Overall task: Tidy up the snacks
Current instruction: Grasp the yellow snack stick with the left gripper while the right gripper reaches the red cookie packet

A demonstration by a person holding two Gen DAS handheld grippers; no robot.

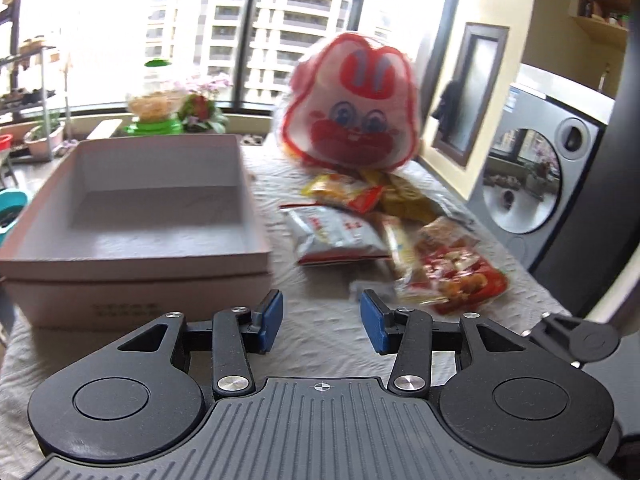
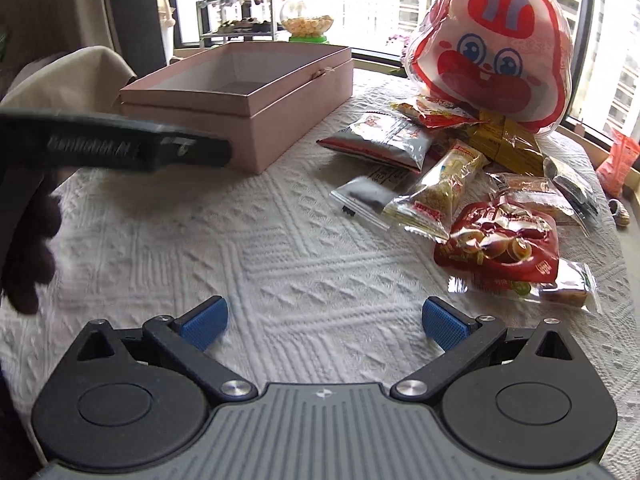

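Hovering over the quilted cloth, both tools spread and empty: left tool, right tool.

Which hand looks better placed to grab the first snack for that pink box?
Probably the right. The right gripper is wide open with the red snack packet just ahead; the left gripper, empty too, sits nearer the pink box.

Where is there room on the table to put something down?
The white cloth is bare between the pink box and the snack packets, down to the right tongs. The pink box is empty inside too. It is crowded by the big rabbit bag, where packets overlap.
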